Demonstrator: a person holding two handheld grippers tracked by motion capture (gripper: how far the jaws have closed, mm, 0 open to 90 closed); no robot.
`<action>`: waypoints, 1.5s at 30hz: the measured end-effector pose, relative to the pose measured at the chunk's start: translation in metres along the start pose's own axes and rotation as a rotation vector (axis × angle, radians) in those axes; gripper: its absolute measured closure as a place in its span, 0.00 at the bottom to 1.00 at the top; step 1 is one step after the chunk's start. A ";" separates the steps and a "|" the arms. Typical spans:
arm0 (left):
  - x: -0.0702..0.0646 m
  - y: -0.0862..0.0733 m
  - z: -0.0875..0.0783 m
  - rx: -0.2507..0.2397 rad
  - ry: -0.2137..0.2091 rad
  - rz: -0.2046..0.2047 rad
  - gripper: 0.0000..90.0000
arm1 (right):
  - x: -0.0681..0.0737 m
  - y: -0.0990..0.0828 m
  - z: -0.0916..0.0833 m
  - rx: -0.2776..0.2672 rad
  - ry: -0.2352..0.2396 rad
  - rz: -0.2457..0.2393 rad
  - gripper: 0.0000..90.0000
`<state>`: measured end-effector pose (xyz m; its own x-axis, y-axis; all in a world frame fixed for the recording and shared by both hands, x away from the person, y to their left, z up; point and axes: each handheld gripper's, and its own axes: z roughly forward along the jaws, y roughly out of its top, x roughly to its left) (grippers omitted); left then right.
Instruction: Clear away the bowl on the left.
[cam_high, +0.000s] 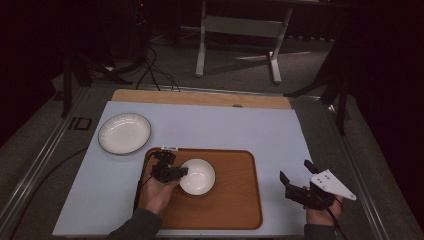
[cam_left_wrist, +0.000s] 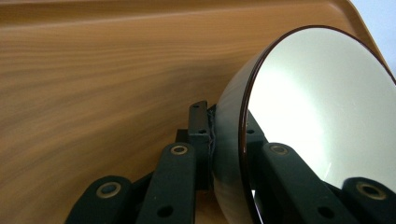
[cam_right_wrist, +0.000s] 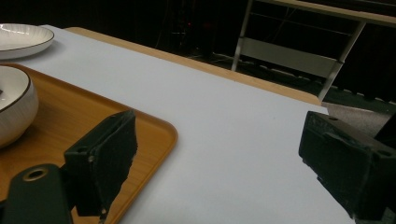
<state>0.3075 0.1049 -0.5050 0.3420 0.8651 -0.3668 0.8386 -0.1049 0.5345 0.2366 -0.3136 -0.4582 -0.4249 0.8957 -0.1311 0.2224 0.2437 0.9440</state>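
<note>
- Left gripper (cam_high: 181, 171): pinching the left rim of the bowl (cam_high: 198, 176), one jaw inside, one outside.
- Bowl: white, on the tray (cam_high: 235, 200), left of its middle.
- Right gripper (cam_high: 295, 177): jaws spread wide, nothing between, over the mat (cam_high: 240, 130) just right of the tray.
- Plate (cam_high: 124, 133): on the mat, beyond the tray's left corner, apart from it.

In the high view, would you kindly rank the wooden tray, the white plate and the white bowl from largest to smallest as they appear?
1. Brown wooden tray, clearly largest.
2. White round plate with a dark rim.
3. White round bowl, smallest; it lies nearer the camera than the plate and still looks smaller, so the order seems safe.
</note>
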 end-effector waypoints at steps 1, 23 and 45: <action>0.000 0.000 0.001 0.000 0.003 -0.004 0.91 | 0.000 0.000 0.000 0.001 0.000 -0.002 0.12; -0.004 -0.003 -0.007 -0.005 -0.027 0.037 0.78 | 0.000 0.000 0.000 -0.003 -0.001 0.000 0.12; 0.003 0.007 -0.072 -0.290 0.088 0.238 0.54 | -0.001 0.000 0.000 -0.004 0.002 -0.001 0.12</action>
<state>0.2844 0.1421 -0.4479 0.4645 0.8734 -0.1463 0.5812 -0.1759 0.7945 0.2368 -0.3141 -0.4581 -0.4270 0.8947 -0.1314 0.2181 0.2429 0.9452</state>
